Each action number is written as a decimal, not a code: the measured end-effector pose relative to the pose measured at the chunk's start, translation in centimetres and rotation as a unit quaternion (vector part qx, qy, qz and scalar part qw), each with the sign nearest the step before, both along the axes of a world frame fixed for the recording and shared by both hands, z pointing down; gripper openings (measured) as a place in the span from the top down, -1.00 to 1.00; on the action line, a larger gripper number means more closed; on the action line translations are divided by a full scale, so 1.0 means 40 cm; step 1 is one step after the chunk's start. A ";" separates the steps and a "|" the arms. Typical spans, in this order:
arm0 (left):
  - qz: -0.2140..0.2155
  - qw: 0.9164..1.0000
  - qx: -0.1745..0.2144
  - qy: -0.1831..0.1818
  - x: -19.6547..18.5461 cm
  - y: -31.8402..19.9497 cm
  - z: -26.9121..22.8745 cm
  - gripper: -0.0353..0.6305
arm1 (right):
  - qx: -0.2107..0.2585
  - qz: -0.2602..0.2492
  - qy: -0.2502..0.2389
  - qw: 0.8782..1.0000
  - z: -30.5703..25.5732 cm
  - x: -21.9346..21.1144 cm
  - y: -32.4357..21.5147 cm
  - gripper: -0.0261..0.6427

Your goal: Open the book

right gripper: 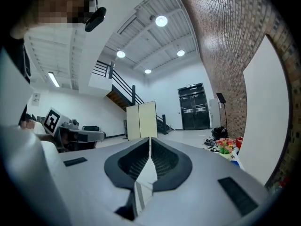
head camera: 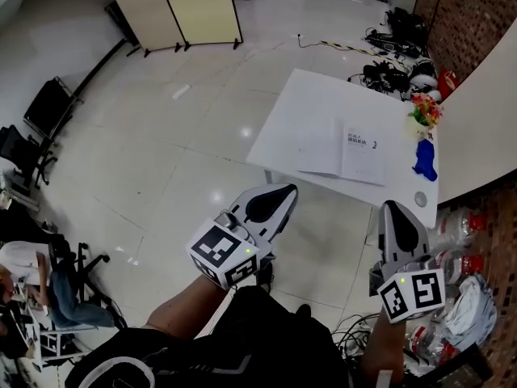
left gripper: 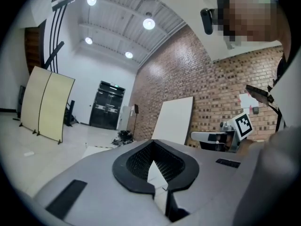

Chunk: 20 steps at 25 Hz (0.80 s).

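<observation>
My left gripper point(head camera: 279, 197) and right gripper point(head camera: 394, 211) are closed and empty, well back from the table's point(head camera: 307, 103) near edge. The book's point(head camera: 343, 150) writing is too small to read.

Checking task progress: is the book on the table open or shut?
Open: the book lies flat, two pages either side of a crease.

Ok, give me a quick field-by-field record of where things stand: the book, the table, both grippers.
book: flat on the white table; looks spread to two white pages, with print on the right one
left gripper: shut, empty, short of the book
right gripper: shut, empty, short of the book
also on table: flower pot and blue object, both right of the book
contact with book: none
</observation>
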<state>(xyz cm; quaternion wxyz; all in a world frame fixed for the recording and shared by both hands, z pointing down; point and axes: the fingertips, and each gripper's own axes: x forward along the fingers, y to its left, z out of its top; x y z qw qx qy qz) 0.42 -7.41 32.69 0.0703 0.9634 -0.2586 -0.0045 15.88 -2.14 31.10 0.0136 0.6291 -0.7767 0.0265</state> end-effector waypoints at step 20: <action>-0.012 1.000 0.018 0.022 -0.179 0.532 -0.039 0.91 | 0.013 -0.024 -0.004 1.000 0.016 -0.184 0.489 0.90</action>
